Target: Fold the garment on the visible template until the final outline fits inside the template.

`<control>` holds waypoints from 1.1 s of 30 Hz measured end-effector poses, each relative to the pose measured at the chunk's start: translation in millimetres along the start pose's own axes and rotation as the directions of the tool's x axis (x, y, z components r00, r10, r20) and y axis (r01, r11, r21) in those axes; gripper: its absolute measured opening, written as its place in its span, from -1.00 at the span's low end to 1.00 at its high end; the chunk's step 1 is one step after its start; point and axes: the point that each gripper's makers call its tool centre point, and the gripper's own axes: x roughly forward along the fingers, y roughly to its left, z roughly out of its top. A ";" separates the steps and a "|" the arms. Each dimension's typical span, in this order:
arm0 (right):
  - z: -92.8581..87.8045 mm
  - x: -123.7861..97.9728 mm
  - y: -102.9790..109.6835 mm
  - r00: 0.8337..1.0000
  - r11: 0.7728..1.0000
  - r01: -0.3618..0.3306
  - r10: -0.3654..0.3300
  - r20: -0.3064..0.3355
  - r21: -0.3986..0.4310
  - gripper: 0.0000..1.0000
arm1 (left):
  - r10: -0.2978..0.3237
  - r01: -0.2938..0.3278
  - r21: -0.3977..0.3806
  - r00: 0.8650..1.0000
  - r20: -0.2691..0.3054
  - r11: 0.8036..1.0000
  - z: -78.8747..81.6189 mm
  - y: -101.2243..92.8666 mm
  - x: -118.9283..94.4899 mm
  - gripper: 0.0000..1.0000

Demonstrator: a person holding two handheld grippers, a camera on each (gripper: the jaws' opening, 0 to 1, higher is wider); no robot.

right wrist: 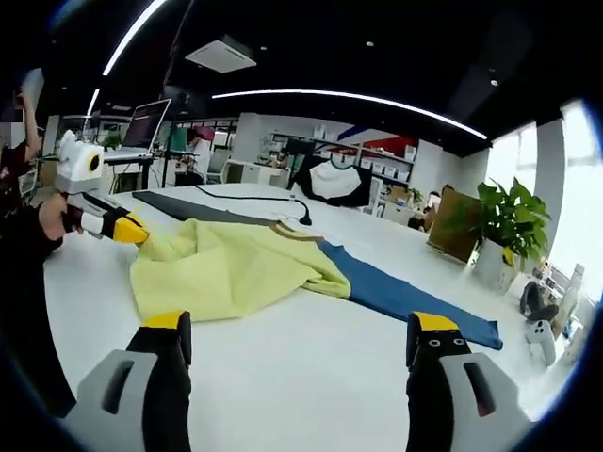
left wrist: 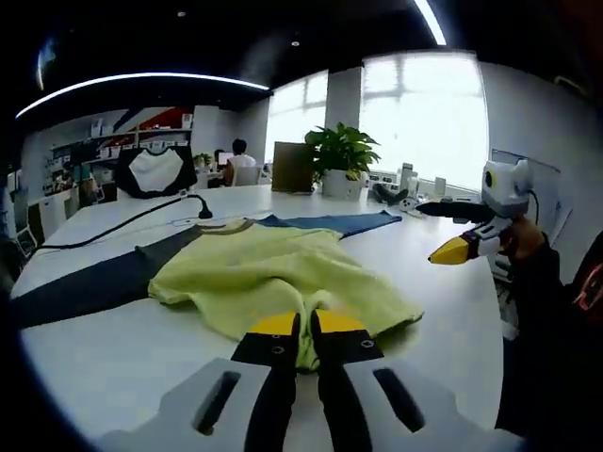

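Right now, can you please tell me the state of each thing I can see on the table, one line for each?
Yellow-green cloth garment: partly folded, rumpled, lying over the template.
Dark blue flat template: flat on the table, partly covered.
Left gripper: shut on the garment's edge.
Right gripper: open, holding nothing.
White table: bears the garment and template.

1. Dark template: middle covered by the yellow garment; its far end is cut off at the left gripper view's edge.
2. Garment hem: hidden between the left gripper tips.
3. Shelf contents beyond the desk's far edge: too small to be identified.
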 end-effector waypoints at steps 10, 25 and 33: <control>1.5 -2.1 9.2 1.000 1.000 -0.010 0.010 0.002 0.008 0.95 | -0.079 0.081 -0.013 0.994 0.080 0.997 49.1 -10.3 1.5 -0.90; 8.3 7.9 64.7 0.994 0.994 -0.107 0.107 -0.010 -0.025 0.95 | -0.023 0.017 0.074 0.997 0.080 0.997 114.3 -8.7 19.6 -0.90; 17.9 5.4 90.6 0.985 0.984 -0.173 0.173 0.003 -0.042 0.90 | -0.017 0.009 0.127 0.998 0.066 0.992 135.4 -7.9 30.9 -0.90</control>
